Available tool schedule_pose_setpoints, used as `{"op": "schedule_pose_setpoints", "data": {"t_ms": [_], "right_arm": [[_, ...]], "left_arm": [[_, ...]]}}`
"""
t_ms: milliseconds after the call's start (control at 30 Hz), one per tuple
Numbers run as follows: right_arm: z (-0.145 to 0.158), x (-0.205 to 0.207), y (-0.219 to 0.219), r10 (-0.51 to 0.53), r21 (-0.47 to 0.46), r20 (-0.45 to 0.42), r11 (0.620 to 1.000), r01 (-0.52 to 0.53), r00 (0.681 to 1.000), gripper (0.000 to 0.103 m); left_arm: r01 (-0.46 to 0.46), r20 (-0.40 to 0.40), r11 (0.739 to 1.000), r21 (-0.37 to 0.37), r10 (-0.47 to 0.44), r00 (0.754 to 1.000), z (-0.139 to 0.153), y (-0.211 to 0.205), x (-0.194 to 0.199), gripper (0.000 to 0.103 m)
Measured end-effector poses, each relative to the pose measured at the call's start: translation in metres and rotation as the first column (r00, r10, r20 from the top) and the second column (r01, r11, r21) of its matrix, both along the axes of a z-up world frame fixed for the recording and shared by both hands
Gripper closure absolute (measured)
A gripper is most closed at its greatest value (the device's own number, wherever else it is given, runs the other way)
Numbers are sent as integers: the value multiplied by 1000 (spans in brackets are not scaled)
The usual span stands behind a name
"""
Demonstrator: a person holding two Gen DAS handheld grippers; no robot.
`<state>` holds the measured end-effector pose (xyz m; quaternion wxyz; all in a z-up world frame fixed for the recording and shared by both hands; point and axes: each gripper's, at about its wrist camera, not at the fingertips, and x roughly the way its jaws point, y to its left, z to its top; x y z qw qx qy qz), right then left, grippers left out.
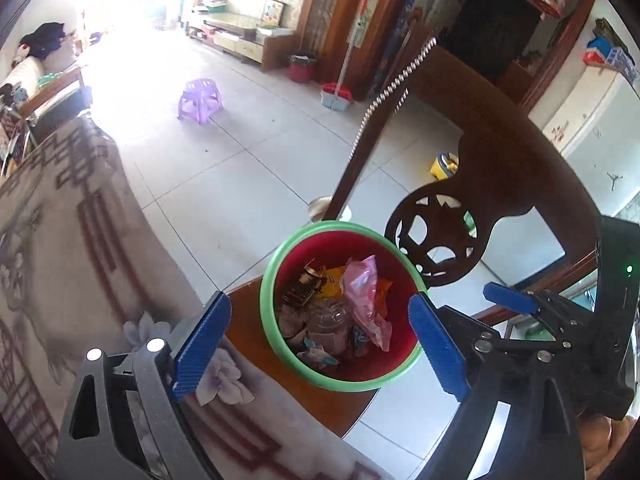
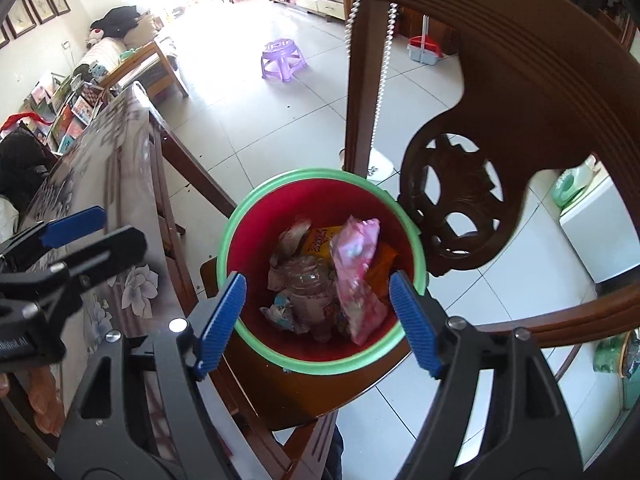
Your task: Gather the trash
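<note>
Bin: the bin [image 2: 320, 272] sits on the chair [image 2: 520, 128] seat beside the table [image 2: 100, 200]; I see it straight below both grippers.
Trash: a pink wrapper [image 2: 354, 276], a clear bottle [image 2: 308, 296], a yellow packet and crumpled scraps lie inside the bin.
Right gripper: my right gripper [image 2: 318, 320] hangs over the bin, jaws apart, nothing between them.
Left gripper: my left gripper [image 1: 320, 344] is also spread wide and empty above the bin.
Stage: I judge the drop is done and the next piece must be fetched.
Risk, bin: it stands near the seat's front edge; if I clip its rim pulling away, it could tip and spill.
Risk, chair: the carved back is close on the right; a wide swing could strike it.
Risk, grippers: both hands crowd one spot, so they could knock together.
</note>
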<state>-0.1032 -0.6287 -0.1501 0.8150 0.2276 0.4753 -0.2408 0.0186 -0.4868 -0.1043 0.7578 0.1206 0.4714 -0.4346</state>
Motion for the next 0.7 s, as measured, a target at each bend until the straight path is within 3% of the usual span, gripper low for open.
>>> {"op": "schedule_pose_setpoints", "data": {"t_ms": [100, 300, 433, 533, 633, 700], "right_arm": [[11, -7, 8, -7, -15, 23, 1000, 7, 1000, 26], [53, -14, 55, 10, -83, 124, 997, 0, 992, 5], [84, -19, 94, 19, -126, 229, 992, 10, 973, 5], [110, -27, 130, 31, -160, 360, 987, 29, 932, 5], [138, -45, 177, 12, -297, 543, 938, 179, 840, 5], [149, -48, 200, -5, -336, 587, 908, 250, 809, 5]], "left_arm": [[-63, 41, 998, -26, 64, 997, 15, 32, -1, 13], [-164, 136, 983, -84, 174, 975, 51, 104, -3, 10], [-203, 213, 971, -125, 226, 951, 72, 153, -10, 8], [-259, 271, 952, -165, 296, 916, 91, 198, -15, 8], [-304, 309, 927, -218, 362, 880, 106, 242, -18, 8], [-347, 341, 900, -265, 424, 839, 115, 270, -20, 8]]}}
